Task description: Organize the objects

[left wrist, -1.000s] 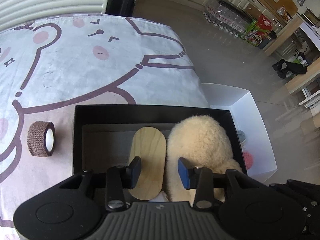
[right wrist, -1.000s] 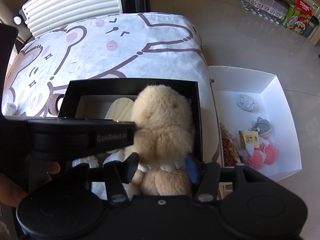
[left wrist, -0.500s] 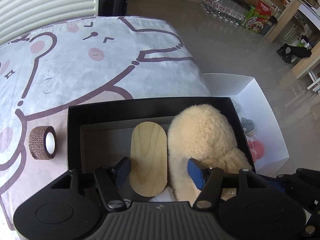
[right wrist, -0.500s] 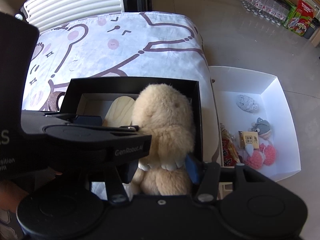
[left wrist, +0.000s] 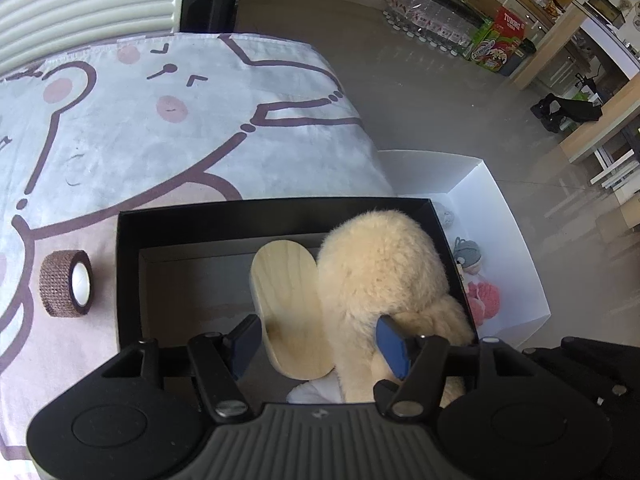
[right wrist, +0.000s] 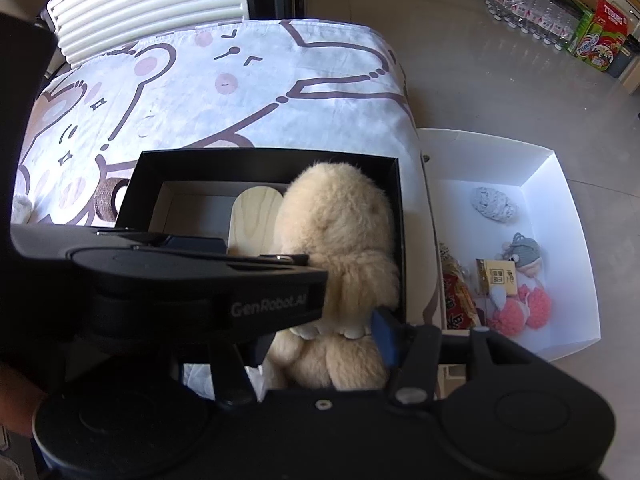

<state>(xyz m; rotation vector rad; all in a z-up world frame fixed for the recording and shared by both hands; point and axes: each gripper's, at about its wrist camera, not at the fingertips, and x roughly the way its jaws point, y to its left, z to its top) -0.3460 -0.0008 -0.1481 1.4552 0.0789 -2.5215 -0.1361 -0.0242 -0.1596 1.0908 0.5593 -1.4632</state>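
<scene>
A black box (left wrist: 276,212) (right wrist: 264,160) sits on the bear-print cloth. Inside lie a cream plush toy (left wrist: 380,272) (right wrist: 336,232) and an oval wooden board (left wrist: 288,300) (right wrist: 252,216), with something white under them. My left gripper (left wrist: 318,340) is open and empty above the box's near edge, its fingers either side of the board and the plush. My right gripper (right wrist: 316,340) is open and empty over the plush's lower part; its left finger is hidden behind the left gripper's body (right wrist: 180,280). A brown tape roll (left wrist: 66,284) (right wrist: 107,197) lies left of the box.
A white open box (right wrist: 560,168) (left wrist: 500,208) stands on the floor to the right with small plush toys, a pink knitted item (right wrist: 524,312), a small card box and a snack packet. A ribbed cream suitcase (right wrist: 152,4) stands beyond the table.
My left gripper has opened wider and drawn back and up from the box. It now covers more of the right wrist view. The right gripper has hardly moved.
</scene>
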